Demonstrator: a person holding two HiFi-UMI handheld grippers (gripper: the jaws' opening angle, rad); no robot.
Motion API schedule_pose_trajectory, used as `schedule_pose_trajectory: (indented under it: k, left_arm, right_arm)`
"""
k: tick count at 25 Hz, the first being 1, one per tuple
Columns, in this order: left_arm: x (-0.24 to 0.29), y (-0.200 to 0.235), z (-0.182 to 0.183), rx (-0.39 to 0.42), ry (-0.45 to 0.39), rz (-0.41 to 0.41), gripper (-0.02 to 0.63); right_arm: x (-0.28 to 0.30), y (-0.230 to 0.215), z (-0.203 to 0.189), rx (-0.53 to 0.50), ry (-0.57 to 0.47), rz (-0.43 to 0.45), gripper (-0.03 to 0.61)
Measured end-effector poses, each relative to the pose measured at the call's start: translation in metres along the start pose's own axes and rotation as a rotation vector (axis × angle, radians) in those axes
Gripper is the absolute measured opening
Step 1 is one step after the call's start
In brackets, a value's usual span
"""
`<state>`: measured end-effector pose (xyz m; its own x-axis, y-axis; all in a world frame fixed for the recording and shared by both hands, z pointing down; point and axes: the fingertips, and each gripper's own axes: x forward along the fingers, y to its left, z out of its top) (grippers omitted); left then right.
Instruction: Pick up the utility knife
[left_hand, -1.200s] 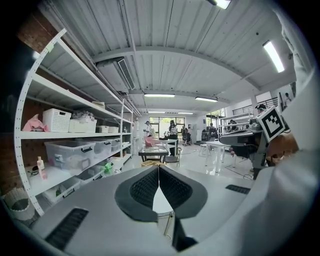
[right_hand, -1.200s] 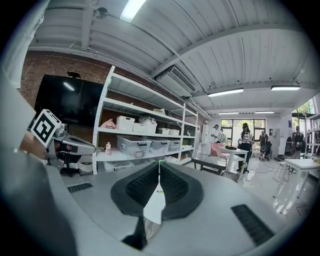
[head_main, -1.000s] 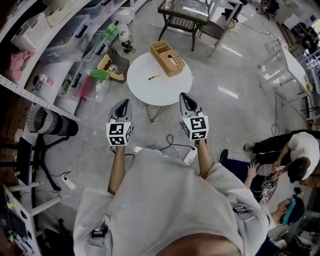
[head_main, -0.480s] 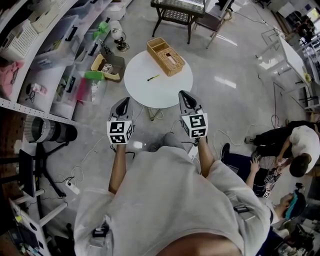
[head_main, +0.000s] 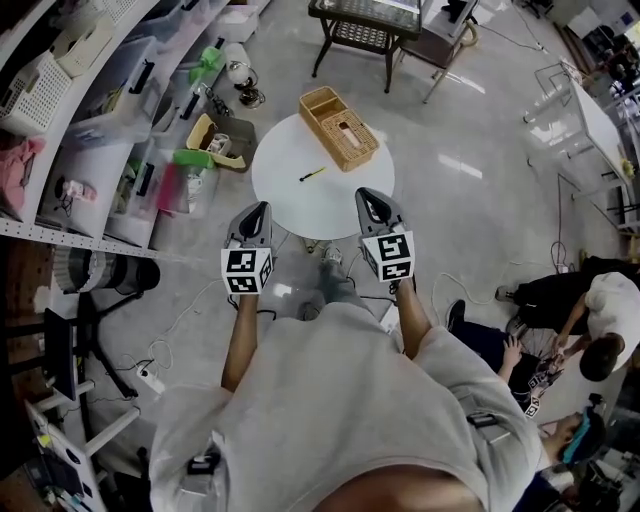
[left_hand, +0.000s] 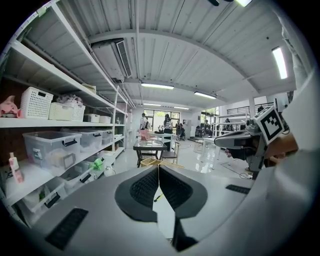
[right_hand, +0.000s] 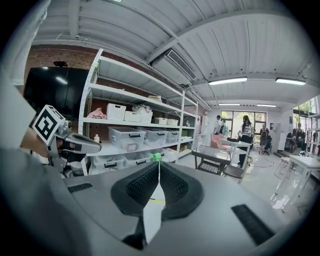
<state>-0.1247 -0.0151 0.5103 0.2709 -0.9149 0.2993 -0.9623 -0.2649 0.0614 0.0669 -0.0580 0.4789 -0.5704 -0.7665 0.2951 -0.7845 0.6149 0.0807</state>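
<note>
approach: the person is closing on the round white table (head_main: 300, 205); compared with a second ago it is sitting nearer both grippers in the head view, and its near rim is now meeting their tips in the picture.
left gripper (head_main: 256, 213): its pads are pressing together with nothing between them, and it is pointing at the table from short of the rim.
right gripper (head_main: 368, 200): its pads are likewise pressing together on nothing, and it is travelling level with the left one.
utility knife (head_main: 312, 174): it is lying flat near the table's middle, untouched, well ahead of both grippers and just short of the wicker basket (head_main: 340, 127).
meaning for the task: judging from this, the reach is only beginning; a gripper is still needing to open before going down onto the knife.
wicker basket contents: it is sitting at the table's far edge with two compartments; one is showing a small pale thing i cannot identify, and the other is looking empty.
clear bins (left_hand: 50, 147): they are lining the left shelves, lids on, contents unclear.
white crate (left_hand: 36, 102): it is standing on the shelf above them.
tan box (head_main: 202, 128): it is lying open on the floor beside the table, holding small clutter.
</note>
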Motion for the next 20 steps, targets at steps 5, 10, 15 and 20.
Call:
schedule_pose_trajectory:
  k: [5, 10, 15, 20]
  left_arm:
    - [0.042, 0.015, 0.014, -0.002, 0.012, 0.03, 0.021]
    - [0.083, 0.033, 0.033, -0.004, 0.014, 0.068, 0.021]
    - [0.119, 0.049, 0.045, -0.013, 0.022, 0.108, 0.021]
    - [0.147, 0.061, 0.051, -0.031, 0.041, 0.148, 0.021]
  right_arm:
    - [0.042, -0.028, 0.005, 0.009, 0.005, 0.035, 0.032]
    - [0.089, -0.051, 0.019, 0.006, 0.002, 0.083, 0.032]
    - [0.133, -0.07, 0.028, -0.009, 0.001, 0.135, 0.034]
    - [0.169, -0.087, 0.028, -0.016, 0.013, 0.182, 0.032]
